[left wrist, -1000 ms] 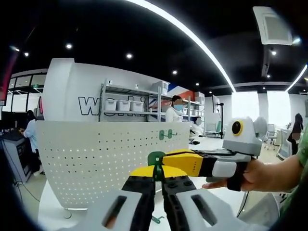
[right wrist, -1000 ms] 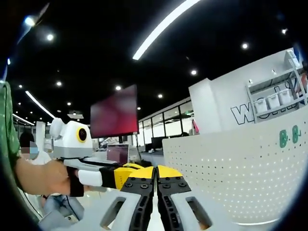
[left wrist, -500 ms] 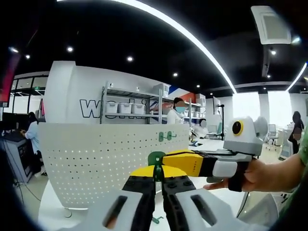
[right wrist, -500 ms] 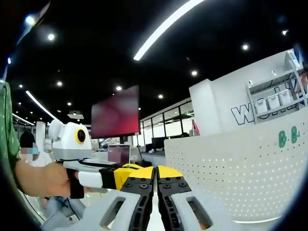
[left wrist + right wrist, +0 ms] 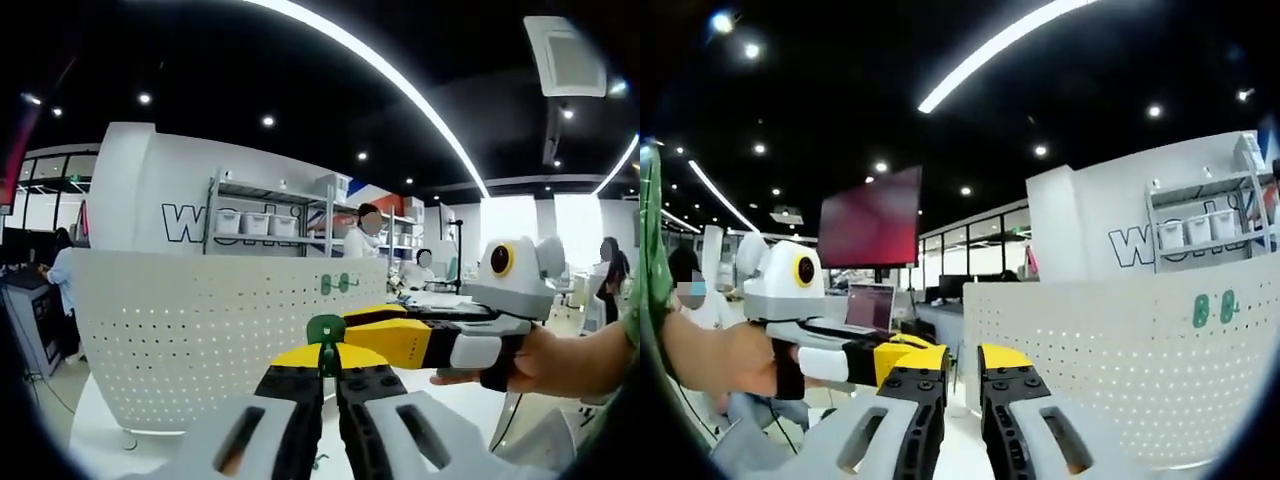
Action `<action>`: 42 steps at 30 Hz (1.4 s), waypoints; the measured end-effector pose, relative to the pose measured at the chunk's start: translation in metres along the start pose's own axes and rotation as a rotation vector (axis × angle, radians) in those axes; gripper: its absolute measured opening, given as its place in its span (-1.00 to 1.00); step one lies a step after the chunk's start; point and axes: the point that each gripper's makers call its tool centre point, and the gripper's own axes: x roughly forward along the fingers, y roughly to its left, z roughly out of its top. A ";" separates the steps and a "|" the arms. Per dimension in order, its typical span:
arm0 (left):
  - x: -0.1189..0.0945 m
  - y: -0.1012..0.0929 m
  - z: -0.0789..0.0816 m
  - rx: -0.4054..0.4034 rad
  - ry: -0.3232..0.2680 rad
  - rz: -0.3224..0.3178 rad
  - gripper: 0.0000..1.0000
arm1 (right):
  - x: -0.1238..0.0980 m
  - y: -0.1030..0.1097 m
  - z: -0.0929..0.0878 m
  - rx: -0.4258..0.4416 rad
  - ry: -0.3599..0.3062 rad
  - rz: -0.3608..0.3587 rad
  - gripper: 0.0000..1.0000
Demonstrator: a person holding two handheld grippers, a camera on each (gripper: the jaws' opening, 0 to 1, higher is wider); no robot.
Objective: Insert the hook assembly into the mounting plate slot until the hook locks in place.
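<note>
The white perforated mounting plate [image 5: 190, 330] stands upright ahead, with two green hooks [image 5: 335, 284] set near its upper right edge. My left gripper [image 5: 326, 362] is shut on a green hook piece [image 5: 325, 329], whose rounded top sticks up between the yellow jaw tips. My right gripper [image 5: 352, 322] comes in from the right, a hand holding it, its tips close to the hook piece. In the right gripper view, my right gripper [image 5: 962, 362] stands open with nothing between its jaws. There the left gripper [image 5: 890, 352] reaches in from the left, and the plate [image 5: 1090, 370] and its green hooks [image 5: 1212, 308] lie to the right.
The plate stands on a white table [image 5: 100, 440]. Behind it are a white wall with lettering, shelving with bins [image 5: 255, 222] and people at desks. A laptop [image 5: 868, 305] and a large red screen [image 5: 870, 218] sit at the back left in the right gripper view.
My right gripper's jaws have parted from shut to open. In the left gripper view the right gripper has risen slightly. The left gripper stays shut on the hook piece.
</note>
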 end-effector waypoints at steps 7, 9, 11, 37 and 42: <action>0.007 -0.005 -0.002 0.001 0.009 -0.002 -0.94 | -0.012 -0.013 -0.002 -0.005 0.023 -0.026 -0.45; 0.008 -0.007 -0.002 0.003 0.010 0.000 -0.94 | -0.014 -0.015 -0.002 -0.006 0.026 -0.030 -0.37; 0.009 -0.007 -0.002 0.000 0.006 0.003 -0.94 | -0.017 -0.017 -0.003 -0.005 0.032 -0.029 -0.31; 0.037 -0.023 -0.002 -0.001 0.013 0.010 -0.94 | -0.057 -0.044 -0.018 -0.010 0.163 -0.115 0.93; 0.045 -0.028 0.003 -0.001 0.006 0.011 -0.94 | -0.070 -0.055 -0.015 -0.022 0.159 -0.158 0.97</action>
